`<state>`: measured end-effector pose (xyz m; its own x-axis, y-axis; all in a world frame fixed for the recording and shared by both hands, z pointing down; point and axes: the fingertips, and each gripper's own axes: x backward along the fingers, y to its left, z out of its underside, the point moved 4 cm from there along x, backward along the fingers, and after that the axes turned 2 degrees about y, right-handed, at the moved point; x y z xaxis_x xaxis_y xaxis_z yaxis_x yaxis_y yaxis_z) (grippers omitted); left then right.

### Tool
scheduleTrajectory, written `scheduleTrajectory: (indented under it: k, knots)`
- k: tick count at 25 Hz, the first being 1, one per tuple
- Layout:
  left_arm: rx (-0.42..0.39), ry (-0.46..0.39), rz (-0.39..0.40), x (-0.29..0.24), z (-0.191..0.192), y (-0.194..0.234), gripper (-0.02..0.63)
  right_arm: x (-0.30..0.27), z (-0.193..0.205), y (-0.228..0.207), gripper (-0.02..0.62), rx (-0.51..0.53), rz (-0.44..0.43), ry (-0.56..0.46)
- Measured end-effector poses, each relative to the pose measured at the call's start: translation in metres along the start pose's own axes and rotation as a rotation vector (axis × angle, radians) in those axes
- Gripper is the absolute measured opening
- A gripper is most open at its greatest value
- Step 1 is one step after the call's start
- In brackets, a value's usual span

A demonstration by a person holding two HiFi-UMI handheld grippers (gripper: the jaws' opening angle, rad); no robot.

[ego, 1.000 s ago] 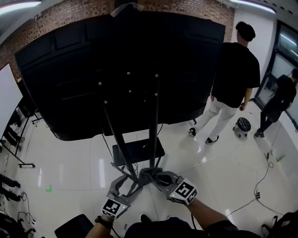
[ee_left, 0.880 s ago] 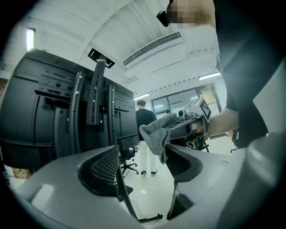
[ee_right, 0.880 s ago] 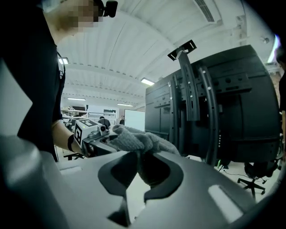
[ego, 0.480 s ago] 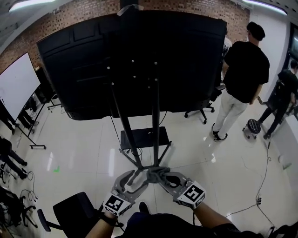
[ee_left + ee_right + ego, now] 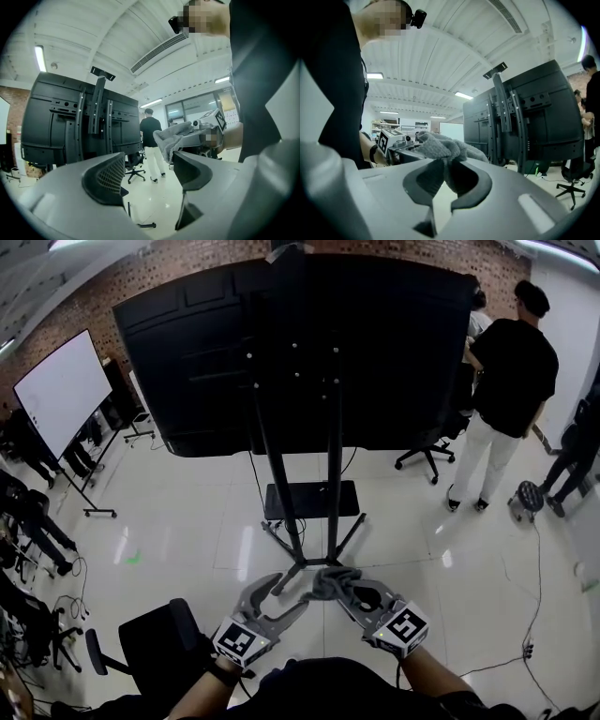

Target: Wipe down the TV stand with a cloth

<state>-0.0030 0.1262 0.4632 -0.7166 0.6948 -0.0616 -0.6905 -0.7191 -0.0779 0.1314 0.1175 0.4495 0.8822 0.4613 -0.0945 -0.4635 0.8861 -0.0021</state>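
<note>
Facing the back of a big black TV on its stand: twin black posts run down to a small shelf and splayed feet on the glossy white floor. Person in black stands well off to the right, whiteboard far left, chair near the wearer's left side.

Both grippers are held low in front of the body, just short of the stand's feet, touching none of it.

Right gripper: fingers clamped tight on a bunched grey cloth. The wad sticks out past the tips, so fabric rather than plastic would meet the metal.

Left gripper: fingers spread wide, nothing between them. It sits right beside the cloth and points toward it, probably to regrip or spread it.

Cloth is in the air, off the stand, so wiping looks not yet begun. Likely next is a reach forward to the nearest foot or post. The posts are thin, so the wad may slide off sideways.
</note>
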Motion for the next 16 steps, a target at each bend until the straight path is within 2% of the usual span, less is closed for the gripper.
scheduleTrajectory:
  k: [10,16]
  knots:
    - [-0.019,-0.037,0.026,0.022,-0.012,0.01,0.347,-0.013,-0.012,0.019,0.029,0.008,0.027,-0.011]
    - [-0.004,-0.047,0.023,0.033,-0.015,0.016,0.347,-0.013,-0.018,0.031,0.029,-0.01,0.038,-0.021]
